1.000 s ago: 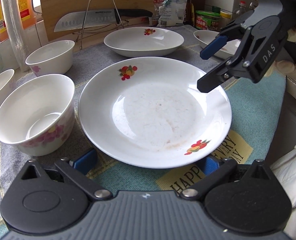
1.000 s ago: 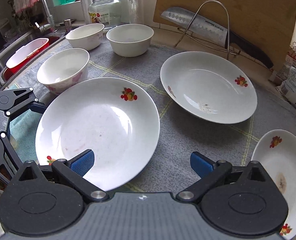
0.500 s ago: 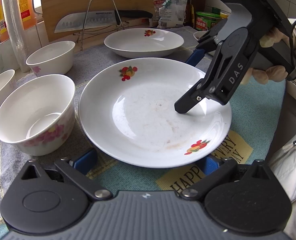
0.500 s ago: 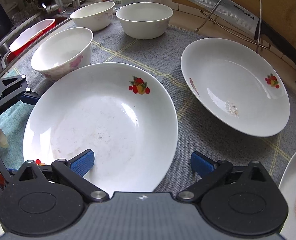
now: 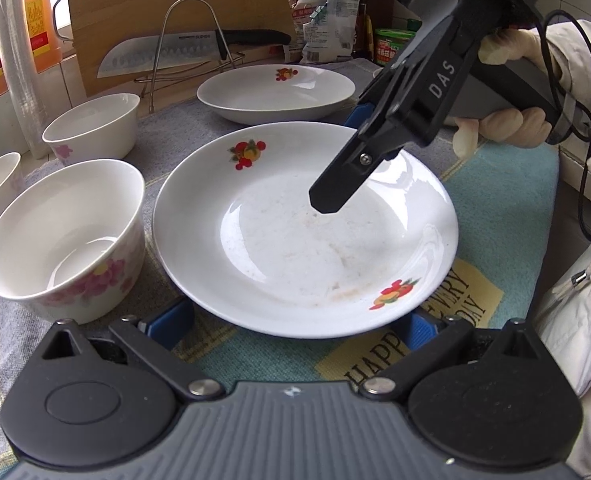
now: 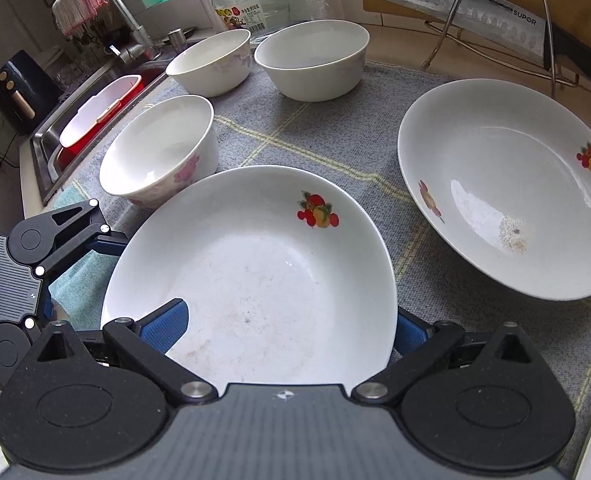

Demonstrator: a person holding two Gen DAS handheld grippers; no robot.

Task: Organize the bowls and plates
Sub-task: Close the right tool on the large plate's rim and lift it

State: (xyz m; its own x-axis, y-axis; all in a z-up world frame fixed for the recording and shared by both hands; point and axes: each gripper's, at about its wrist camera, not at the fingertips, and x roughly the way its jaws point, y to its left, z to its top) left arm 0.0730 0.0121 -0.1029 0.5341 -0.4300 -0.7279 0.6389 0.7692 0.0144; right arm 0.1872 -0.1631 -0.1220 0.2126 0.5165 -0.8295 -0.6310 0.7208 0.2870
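At the bottom of the right wrist view, the right gripper (image 6: 283,326) was seen spread wide, one blue pad (image 6: 163,322) inside the near plate (image 6: 255,272) and the other outside its rim, which ran between them; whether either pad touched could not be told. At the bottom of the left wrist view, the left gripper (image 5: 295,322) was likewise held wide open, its blue pads flanking the same plate's (image 5: 295,240) near edge, partly hidden beneath it. The plate was tilted, its fruit motif toward the frame's top in both views. "DAS" was read on the right gripper (image 5: 379,144) at upper right. "HAPPY" was printed on the mat (image 5: 507,200) below the plate. A pink-flowered bowl (image 6: 159,152) stood left-centre, a second plate (image 6: 503,188) at right. Farther off, "SUPOR" was marked on a knife (image 6: 467,16).
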